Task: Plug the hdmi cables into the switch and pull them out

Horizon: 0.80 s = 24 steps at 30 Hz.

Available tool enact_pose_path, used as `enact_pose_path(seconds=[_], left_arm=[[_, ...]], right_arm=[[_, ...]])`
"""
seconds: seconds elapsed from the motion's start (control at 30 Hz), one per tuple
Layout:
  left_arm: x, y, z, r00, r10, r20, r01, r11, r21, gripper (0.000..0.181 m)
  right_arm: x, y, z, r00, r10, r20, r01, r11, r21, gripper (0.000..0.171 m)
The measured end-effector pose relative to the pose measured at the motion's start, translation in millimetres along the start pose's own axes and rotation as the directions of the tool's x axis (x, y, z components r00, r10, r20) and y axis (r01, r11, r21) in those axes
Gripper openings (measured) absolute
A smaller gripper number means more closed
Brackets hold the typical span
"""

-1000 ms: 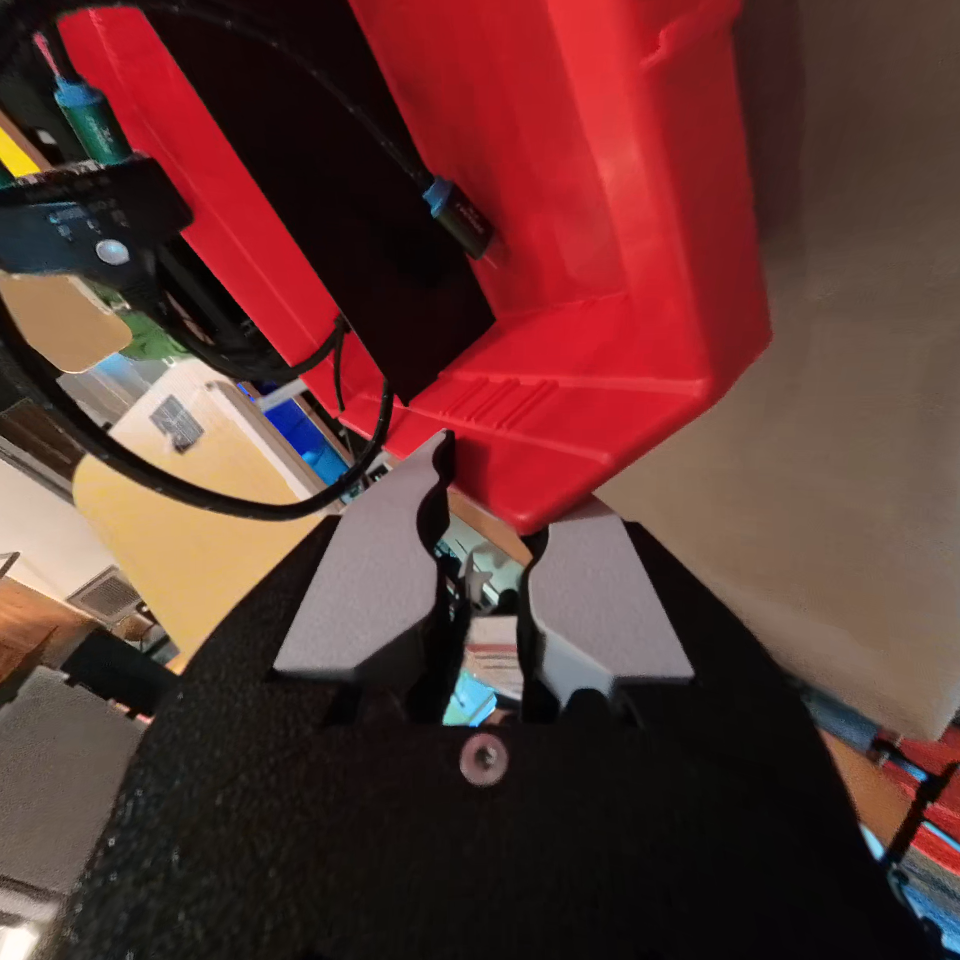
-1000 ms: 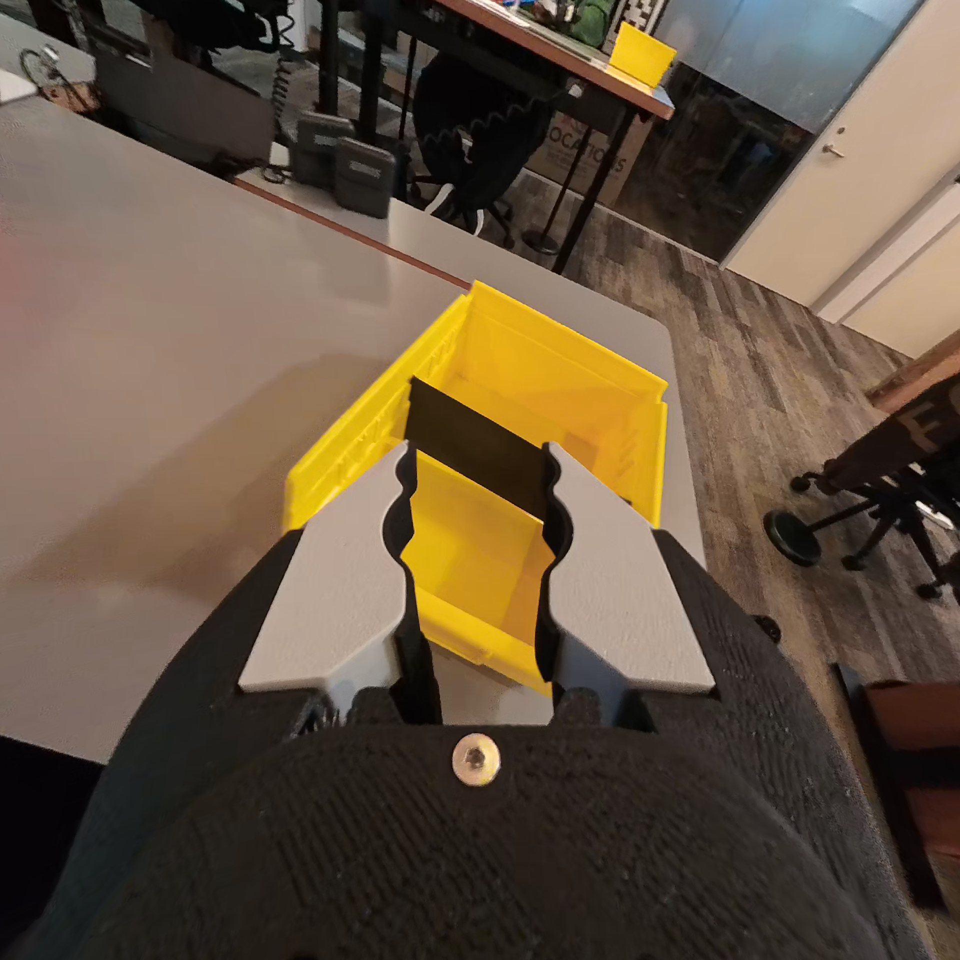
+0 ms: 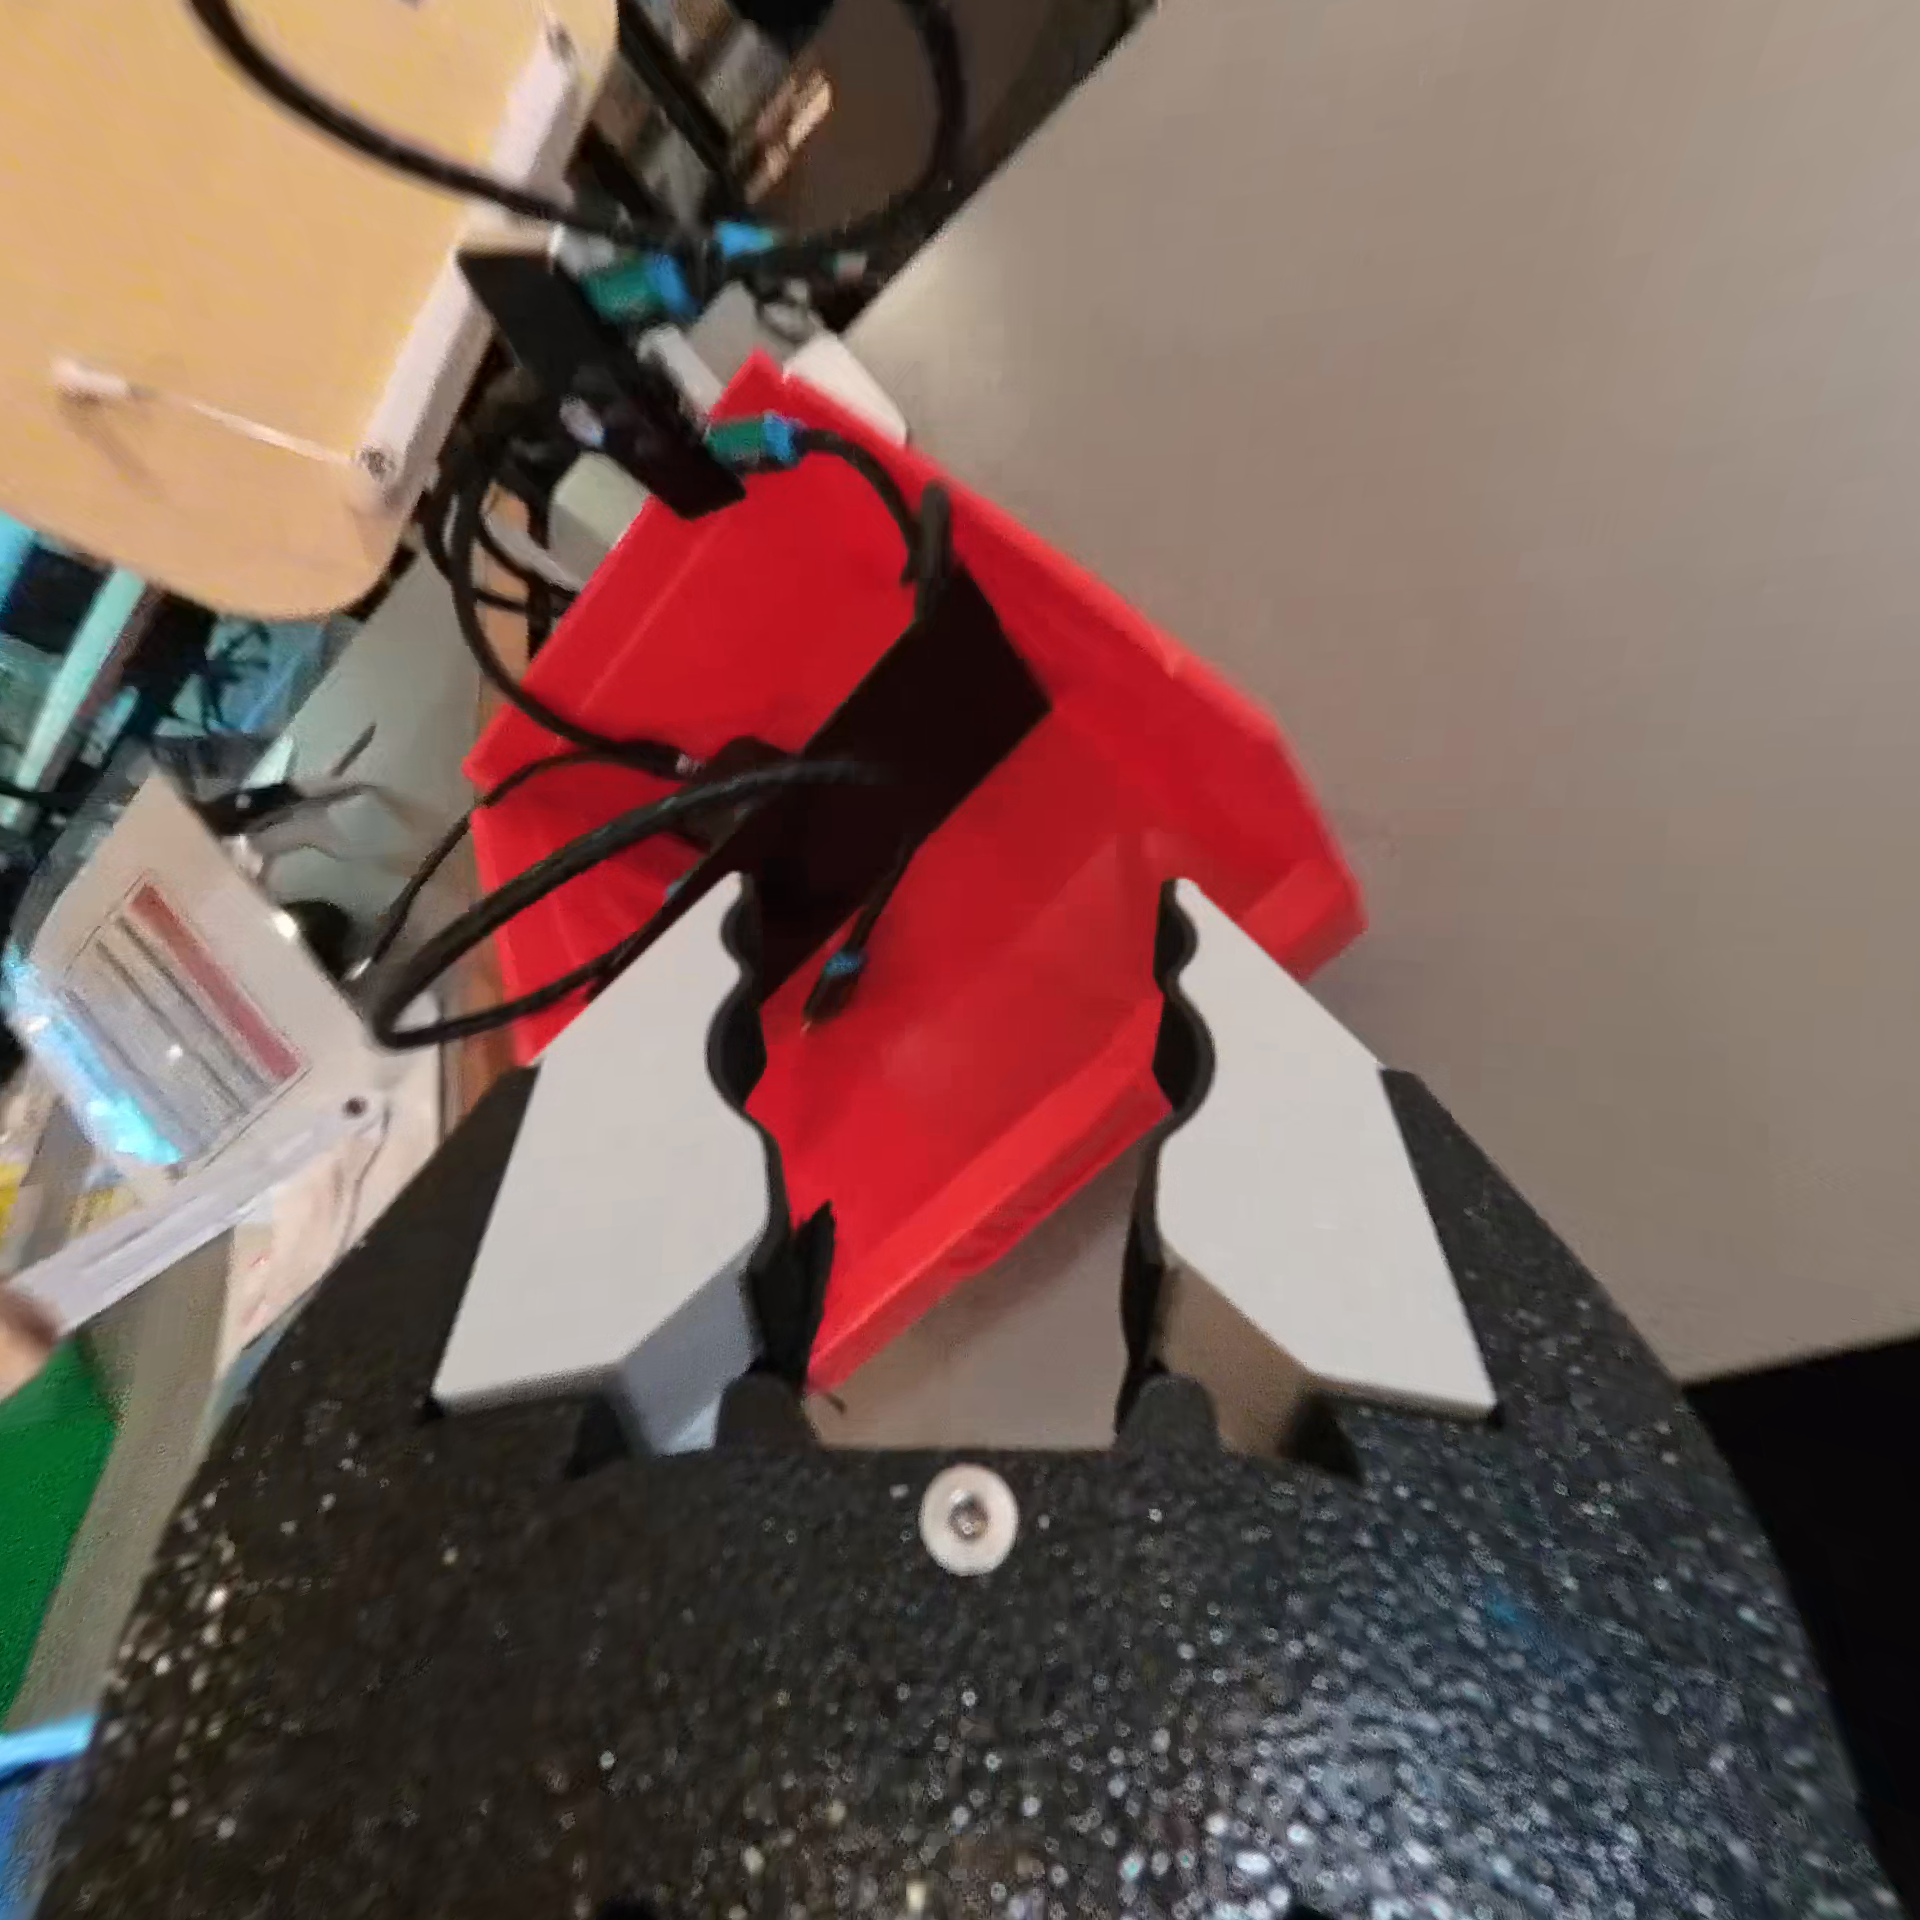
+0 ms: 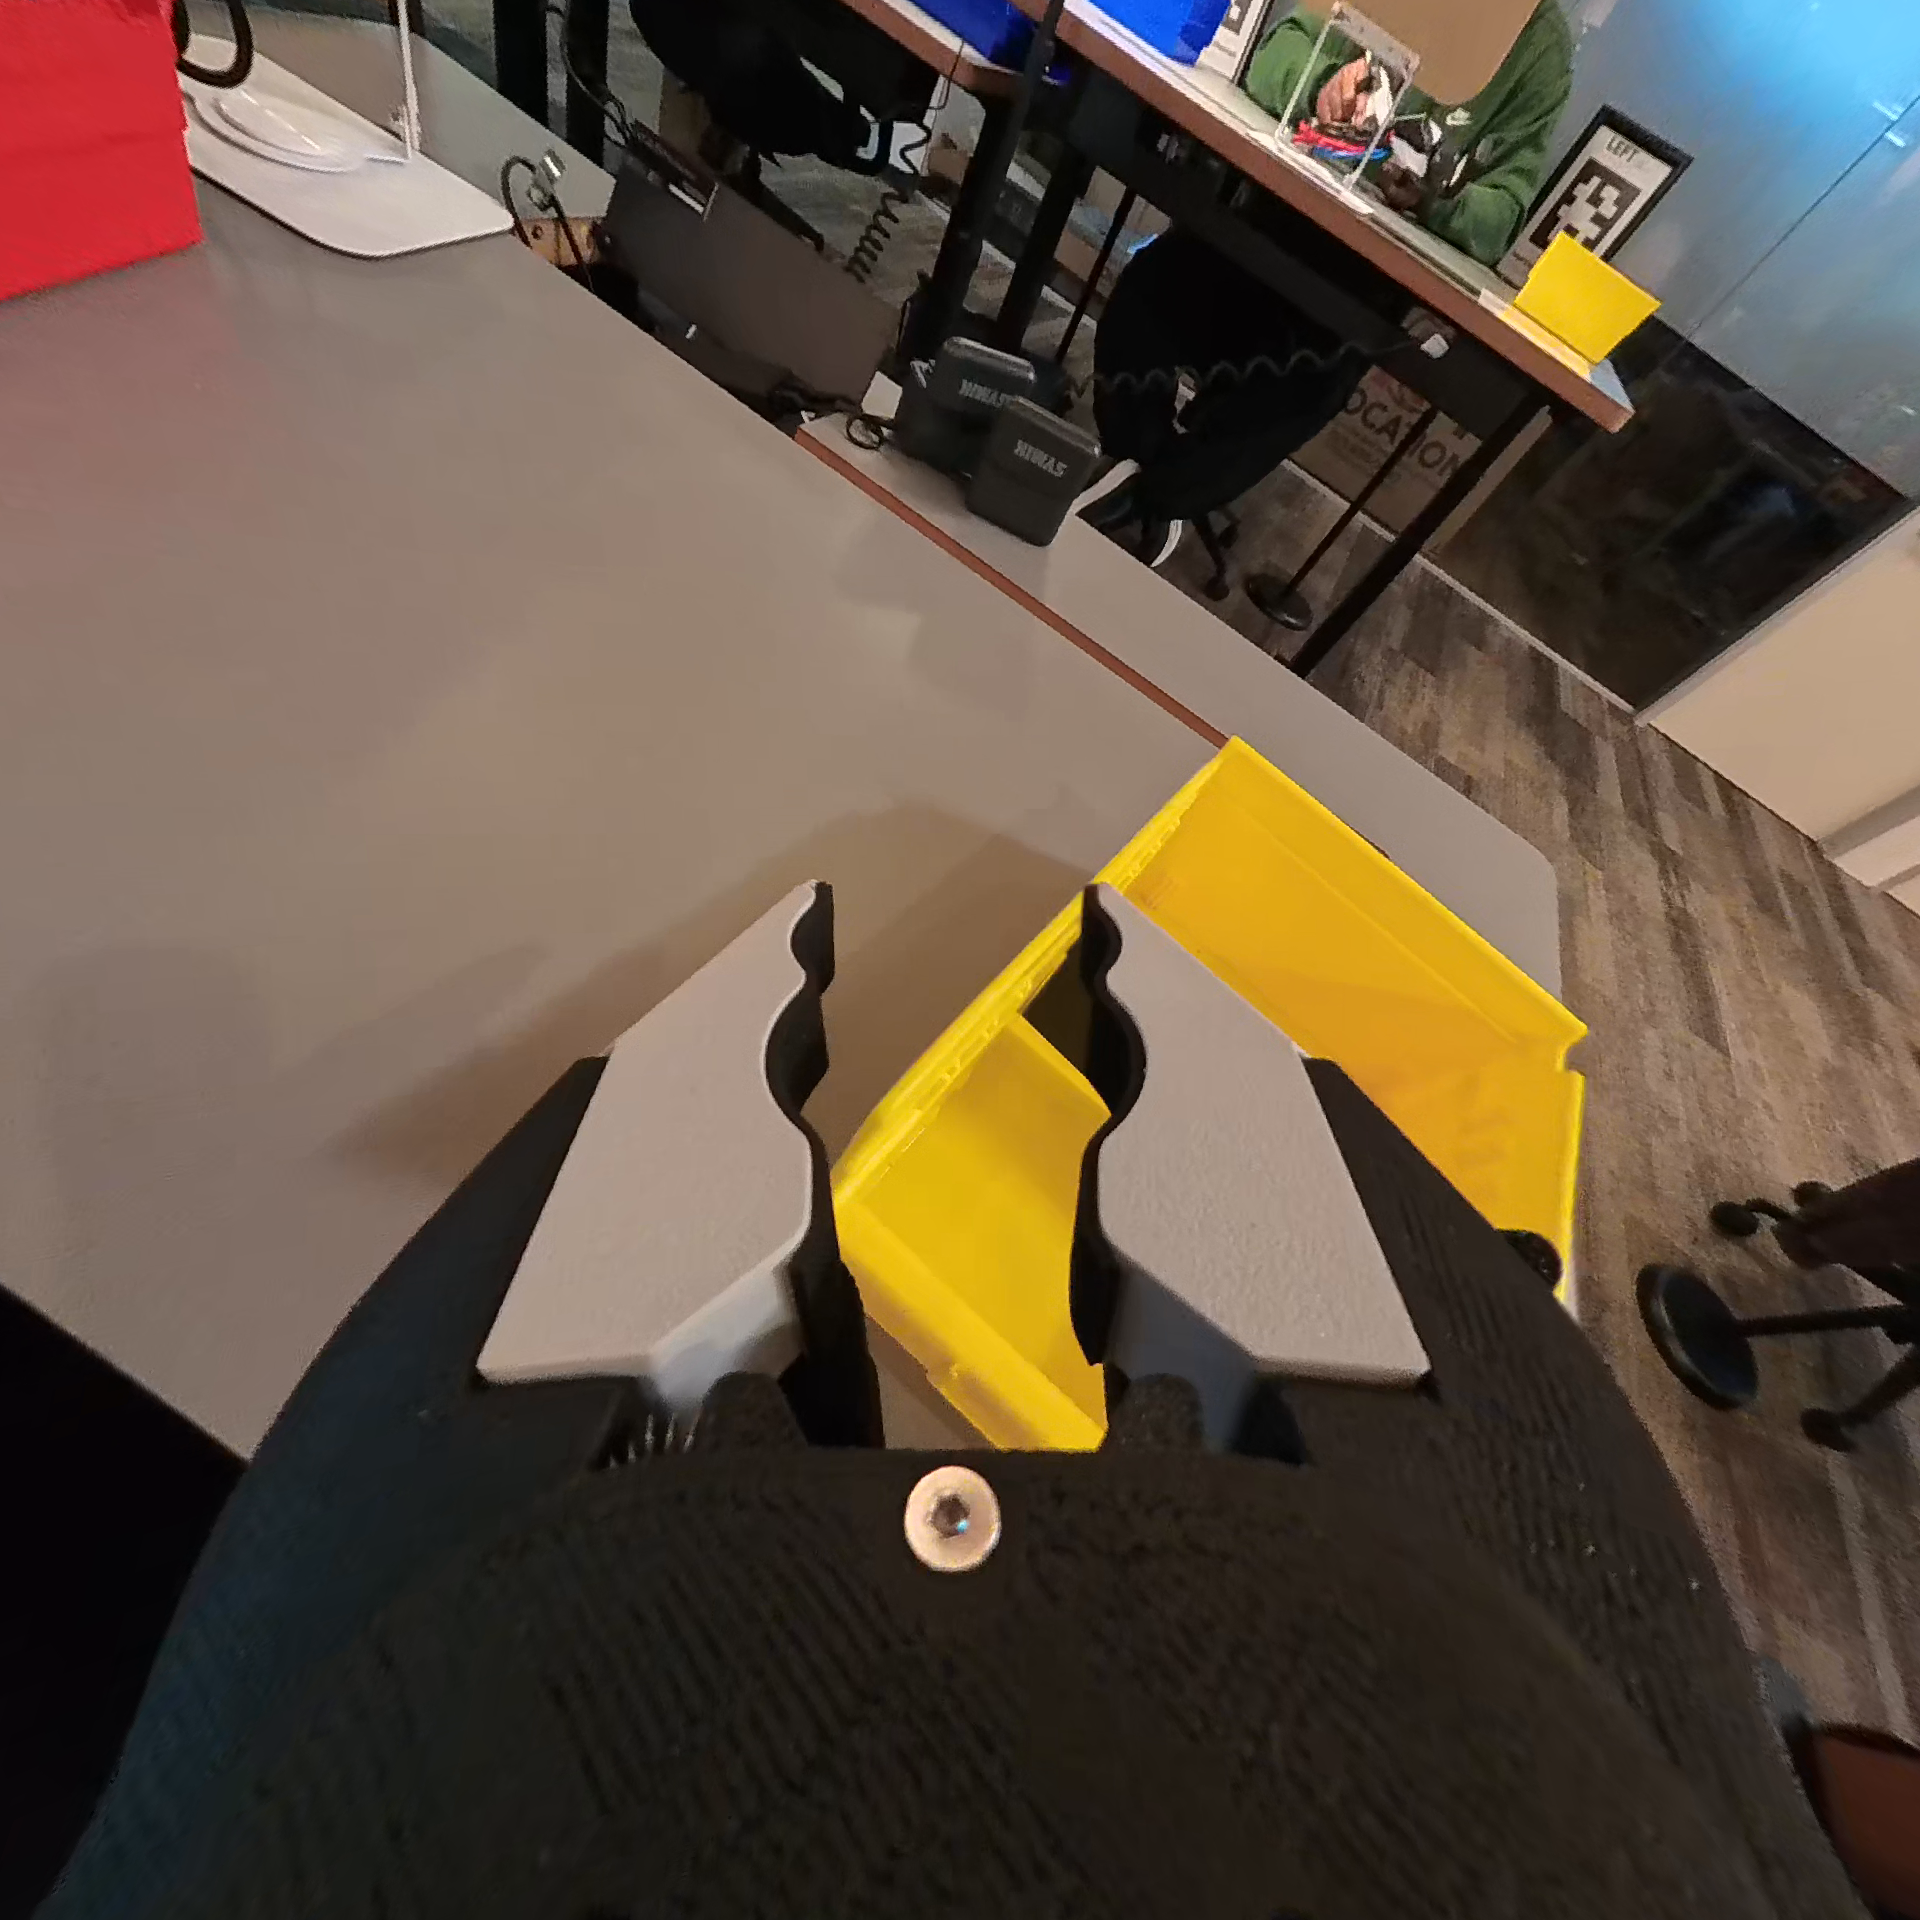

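Here, in the left wrist view, the left gripper (image 3: 956, 914) has its jaws spread wide and nothing is between them. It looks down into a red plastic bin (image 3: 1039, 1039) which stands on the grey bench (image 3: 1455, 416). Black HDMI cables (image 3: 499, 935) loop out over the left wall of the bin, and one loose plug with a blue collar (image 3: 836, 982) lies on the red floor of the bin, just beyond the left jaw. A flat black divider plate (image 3: 914, 707) stands across the bin. Behind the bin, at the far edge, a small black switch box (image 3: 592, 384) sits, blurred, with teal-collared plugs (image 3: 748, 442) touching its sides.

In the right wrist view, the right gripper (image 4: 956, 914) also has its jaws apart, less wide, and they hold nothing. It hangs above the near left wall of a yellow plastic bin (image 4: 1299, 987), which stands at the right edge of the same bench (image 4: 520, 623). At the far left a corner of the red bin (image 4: 83, 135) shows, well apart from the yellow one.
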<state>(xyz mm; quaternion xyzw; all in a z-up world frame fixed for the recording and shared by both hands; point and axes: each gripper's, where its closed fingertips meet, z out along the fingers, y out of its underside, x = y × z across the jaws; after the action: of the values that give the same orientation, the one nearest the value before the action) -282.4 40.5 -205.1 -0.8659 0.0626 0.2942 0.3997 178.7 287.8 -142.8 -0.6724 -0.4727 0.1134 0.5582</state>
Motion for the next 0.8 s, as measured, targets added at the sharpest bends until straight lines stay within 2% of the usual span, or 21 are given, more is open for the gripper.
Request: enact_pose_path(seconds=[0.07,0.13,0.2,0.33,0.4,0.47,0.57,0.67,0.8], left_arm=[[30,-17,9,0.991,-0.102,-0.084,0.109,0.991,0.084,0.073],[49,-36,12,0.942,-0.266,-0.205,0.299,0.943,0.149,0.075],[50,-43,17,0.902,-0.369,-0.223,0.409,0.895,0.178,0.074],[50,-29,40,0.929,-0.351,-0.115,0.363,0.925,0.113,0.057],[46,-19,47,0.959,-0.28,-0.033,0.282,0.956,0.08,0.038],[41,-16,44,0.976,-0.216,0.038,0.213,0.974,0.079,0.033],[41,-10,38,0.983,-0.161,0.088,0.156,0.985,0.068,0.01],[37,3,30,0.979,-0.148,0.139,0.142,0.989,0.05,0.008],[31,21,12,0.969,-0.203,0.139,0.2,0.979,0.035,0.007]], right_arm=[[4,0,-5,1.0,0.002,-0.012,-0.002,1.0,0.008,0.046],[10,0,-11,0.999,0.013,-0.029,-0.012,1.0,0.02,0.046],[15,0,-16,0.999,0.028,-0.04,-0.027,0.999,0.034,0.046],[22,3,-21,0.997,0.046,-0.056,-0.044,0.998,0.042,0.046],[25,6,-22,0.997,0.05,-0.062,-0.048,0.998,0.037,0.046],[27,8,-22,0.996,0.05,-0.07,-0.048,0.998,0.029,0.046],[27,9,-23,0.996,0.049,-0.07,-0.047,0.998,0.029,0.046],[25,8,-22,0.997,0.04,-0.063,-0.039,0.999,0.028,0.046],[20,7,-20,0.998,0.024,-0.053,-0.023,0.999,0.024,0.046]])
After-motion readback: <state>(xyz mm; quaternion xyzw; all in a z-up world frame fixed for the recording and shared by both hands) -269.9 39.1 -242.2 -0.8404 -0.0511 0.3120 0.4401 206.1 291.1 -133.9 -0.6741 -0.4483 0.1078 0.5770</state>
